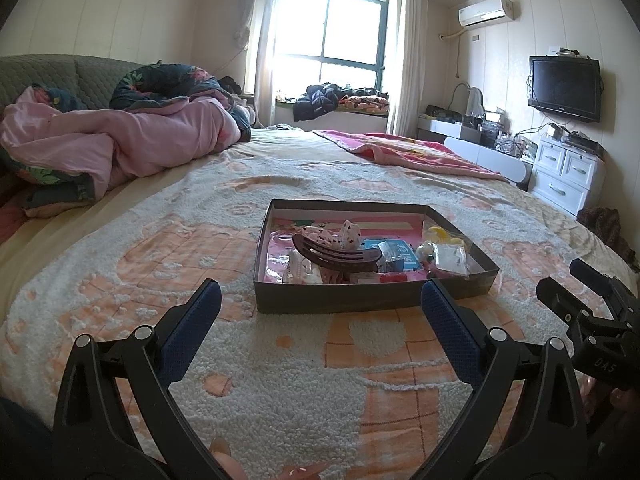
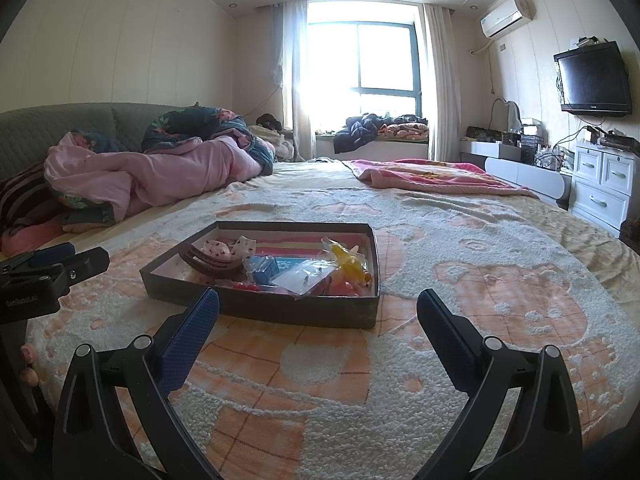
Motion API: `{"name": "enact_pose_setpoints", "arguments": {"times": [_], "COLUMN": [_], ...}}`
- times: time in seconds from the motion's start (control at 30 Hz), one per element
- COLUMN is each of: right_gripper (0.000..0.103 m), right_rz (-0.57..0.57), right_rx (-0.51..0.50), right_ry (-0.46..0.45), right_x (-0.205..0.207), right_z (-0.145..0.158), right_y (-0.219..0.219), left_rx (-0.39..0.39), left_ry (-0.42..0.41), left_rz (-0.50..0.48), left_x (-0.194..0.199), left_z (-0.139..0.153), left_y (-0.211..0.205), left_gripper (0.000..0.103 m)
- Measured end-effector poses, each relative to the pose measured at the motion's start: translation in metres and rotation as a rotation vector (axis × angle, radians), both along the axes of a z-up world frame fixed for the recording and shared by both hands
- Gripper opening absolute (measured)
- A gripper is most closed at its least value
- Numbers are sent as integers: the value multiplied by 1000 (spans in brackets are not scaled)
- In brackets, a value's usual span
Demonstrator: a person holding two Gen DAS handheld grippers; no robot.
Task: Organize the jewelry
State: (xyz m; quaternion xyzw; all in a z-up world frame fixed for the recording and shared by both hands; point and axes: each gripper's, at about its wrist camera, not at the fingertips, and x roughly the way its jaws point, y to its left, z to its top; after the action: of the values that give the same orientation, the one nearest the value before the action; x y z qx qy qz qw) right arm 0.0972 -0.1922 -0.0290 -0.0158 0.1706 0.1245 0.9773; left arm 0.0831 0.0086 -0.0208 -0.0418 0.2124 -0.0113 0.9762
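Left gripper (image 1: 320, 300) spread wide, blue-padded fingers (image 1: 188, 334) empty, poised low over the bed blanket (image 1: 280, 392) just short of the box's near wall. Right gripper (image 2: 318, 308) likewise wide apart and holding nothing, hovering over the same blanket, its left finger (image 2: 192, 332) overlapping the near wall of the box in that view. Visible to each other at frame edges: right gripper at the far right of the left wrist view, left gripper at the far left of the right wrist view.

Ahead of both, resting on the blanket: shallow dark box (image 1: 340, 300), open-topped, pink-lined. Inside, heaped together: brown hair claw (image 1: 336, 254) lying across the left half, white spotted fabric bow (image 1: 348, 236) behind it, blue card (image 1: 404, 256) in the middle, clear plastic packet (image 1: 450, 256) and yellow piece (image 1: 438, 234) toward the right, small red item (image 1: 394, 278) against the near wall. Finer pieces too small to tell apart.

Further out: crumpled pink quilt (image 1: 120, 140) at the head of the bed, bright window (image 1: 336, 36) behind, wall-mounted television (image 1: 566, 88) and white drawers (image 1: 568, 172) on the right.
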Motion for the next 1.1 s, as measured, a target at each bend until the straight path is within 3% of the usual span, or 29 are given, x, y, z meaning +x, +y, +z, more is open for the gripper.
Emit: {"name": "enact_pose_setpoints", "arguments": {"times": [0.57,0.9,1.1], "right_gripper": [97,96,96], "right_rz": [1,-4,-30], "right_rx": [-1,1,48], "right_ry": [0,7,56], "right_x": [0,1,15], "right_z": [1,1,2], "right_y": [-1,-2,-14], "left_rx": [-2,35,-13], "left_ry": [1,26,56], "left_rz": [-2,42,43], "left_x": [0,3,11], "left_z": [0,1,-2], "left_y": [-1,-3,10], "left_gripper": [92,92,92]}}
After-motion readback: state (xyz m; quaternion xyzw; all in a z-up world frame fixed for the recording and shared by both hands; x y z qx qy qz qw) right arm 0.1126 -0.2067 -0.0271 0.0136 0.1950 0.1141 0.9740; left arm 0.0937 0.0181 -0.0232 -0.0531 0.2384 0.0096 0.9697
